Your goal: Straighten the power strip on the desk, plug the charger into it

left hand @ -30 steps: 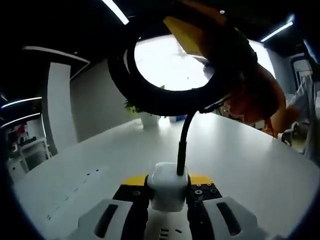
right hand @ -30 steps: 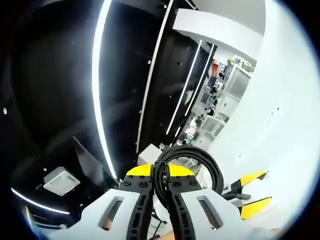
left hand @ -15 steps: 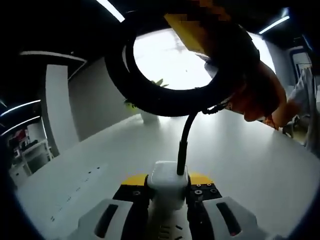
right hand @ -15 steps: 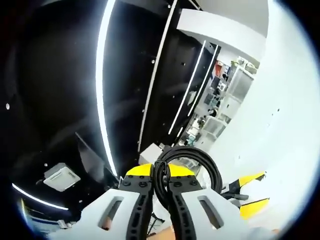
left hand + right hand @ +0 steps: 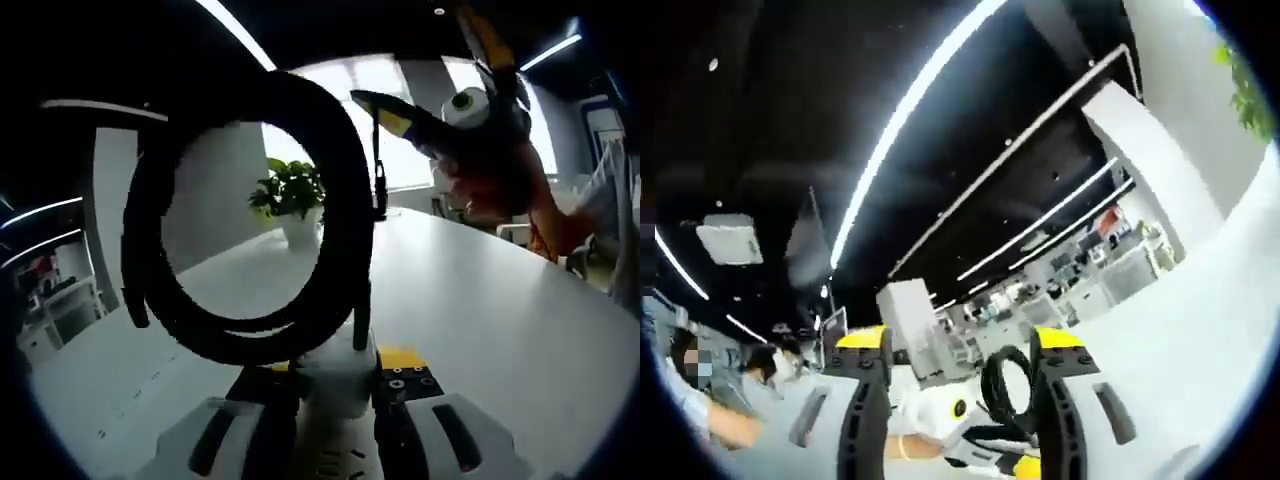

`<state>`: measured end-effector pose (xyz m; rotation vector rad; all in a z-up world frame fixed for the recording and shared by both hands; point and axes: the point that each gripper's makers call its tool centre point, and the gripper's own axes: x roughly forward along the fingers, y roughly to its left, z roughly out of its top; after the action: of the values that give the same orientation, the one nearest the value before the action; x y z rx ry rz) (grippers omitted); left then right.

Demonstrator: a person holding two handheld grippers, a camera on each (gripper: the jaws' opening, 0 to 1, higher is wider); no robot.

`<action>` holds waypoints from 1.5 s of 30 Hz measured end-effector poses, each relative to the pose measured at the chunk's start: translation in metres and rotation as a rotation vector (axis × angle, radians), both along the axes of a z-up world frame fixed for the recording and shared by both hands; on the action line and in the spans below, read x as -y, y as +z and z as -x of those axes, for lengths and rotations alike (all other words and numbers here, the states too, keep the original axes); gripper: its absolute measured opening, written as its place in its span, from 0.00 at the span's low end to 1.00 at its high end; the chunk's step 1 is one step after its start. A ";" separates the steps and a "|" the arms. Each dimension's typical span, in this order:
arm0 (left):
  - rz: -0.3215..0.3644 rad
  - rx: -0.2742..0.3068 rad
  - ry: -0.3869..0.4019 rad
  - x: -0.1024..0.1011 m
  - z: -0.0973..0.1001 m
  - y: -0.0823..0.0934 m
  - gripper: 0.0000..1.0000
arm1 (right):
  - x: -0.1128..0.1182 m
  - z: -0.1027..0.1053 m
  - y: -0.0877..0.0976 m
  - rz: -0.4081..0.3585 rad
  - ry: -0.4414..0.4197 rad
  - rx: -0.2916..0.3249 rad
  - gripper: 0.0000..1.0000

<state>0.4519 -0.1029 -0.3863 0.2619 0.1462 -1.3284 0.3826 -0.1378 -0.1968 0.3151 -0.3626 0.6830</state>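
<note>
In the left gripper view, the left gripper is seen with its jaws clamped on the white charger, which is held between the yellow-tipped pads at the bottom centre. From the top of the charger a black cable rises and is wound into a loose coil that hangs in the air above and to the left of the jaws. Beyond the coil, a white desk stretches away, its bare surface open to the right and ahead of the jaws. A potted plant is seen standing on the far part of the desk, well apart from the charger. In the upper right of this view the right gripper is held in a person's hand, above the desk and clear of the coil. No writing can be read on the charger or the cable.

In the right gripper view, the right gripper is seen with its jaws spread wide apart and nothing between them. Through the gap, lower down, the charger and the coiled cable are seen at a distance, with the left gripper below them. The white desk fills the right side. A dark ceiling with long light strips lies above. No labels can be made out.
</note>
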 end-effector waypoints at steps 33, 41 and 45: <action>-0.042 0.040 -0.022 0.001 0.021 -0.002 0.27 | -0.032 -0.061 -0.119 0.655 0.050 0.078 0.70; -0.057 0.048 -0.023 0.001 0.021 -0.004 0.27 | -0.034 -0.074 -0.144 0.684 0.136 -0.074 0.53; -0.057 0.049 -0.025 0.002 0.020 -0.004 0.27 | -0.034 -0.076 -0.151 0.742 0.161 -0.093 0.40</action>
<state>0.4319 -0.1048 -0.3902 0.3447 0.1400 -1.3432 0.4584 -0.1043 -0.3481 -0.3326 0.0215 0.9072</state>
